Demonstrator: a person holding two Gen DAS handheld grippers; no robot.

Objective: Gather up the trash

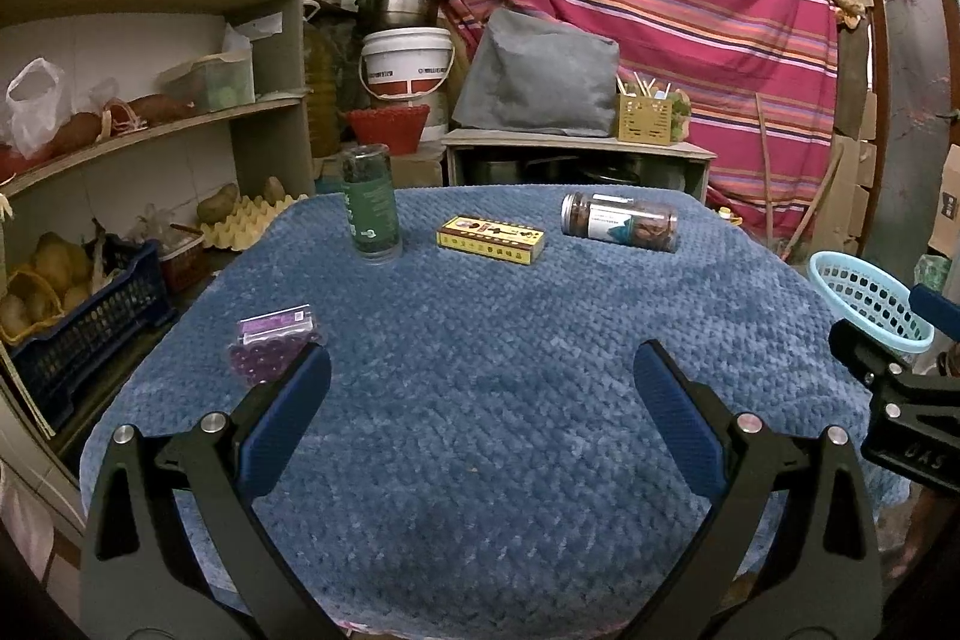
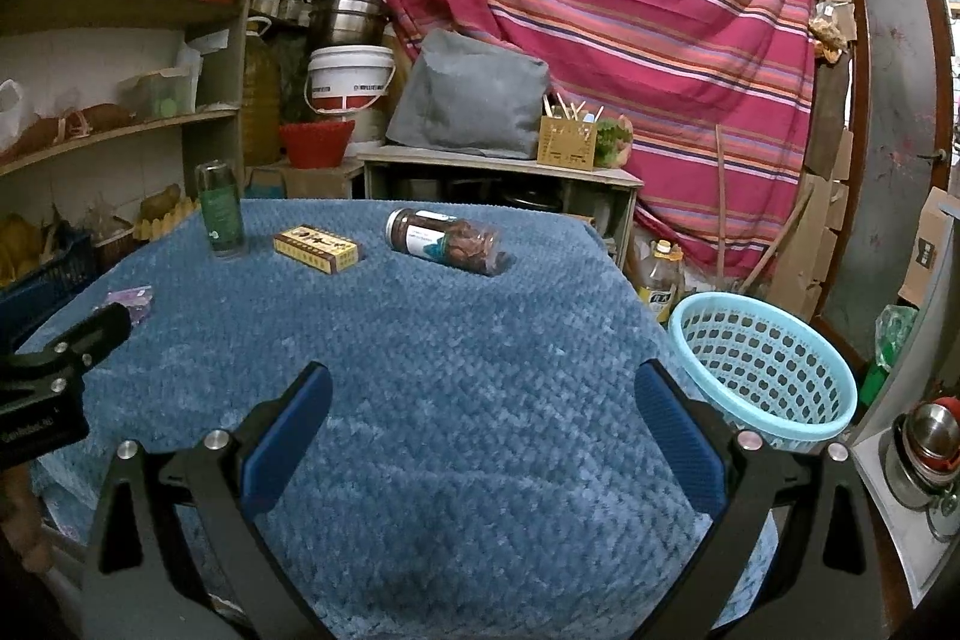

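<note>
Both my grippers, left (image 1: 480,388) and right (image 2: 480,394), gape empty; the purple bead packet (image 1: 273,340) lies just beside the left one's left finger, nearer that arm.

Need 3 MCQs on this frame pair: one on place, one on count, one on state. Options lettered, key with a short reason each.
1. Where is the light-blue basket?
A. In the middle of the blue cloth
B. Off the right edge of the table
C. On the left shelf

2. How many items lie or stand on the blue cloth?
A. Two
B. Four
C. Six

3. How is the jar with brown contents posed?
A. Lying on its side
B. Standing upright
C. Held in a gripper

Key:
1 B: in the right wrist view the basket sits beyond the cloth's right edge, lower than the tabletop.
2 B: green bottle, yellow box, jar, purple packet.
3 A: its long axis runs along the cloth; the left gripper and right gripper are both open and hold nothing.
</note>
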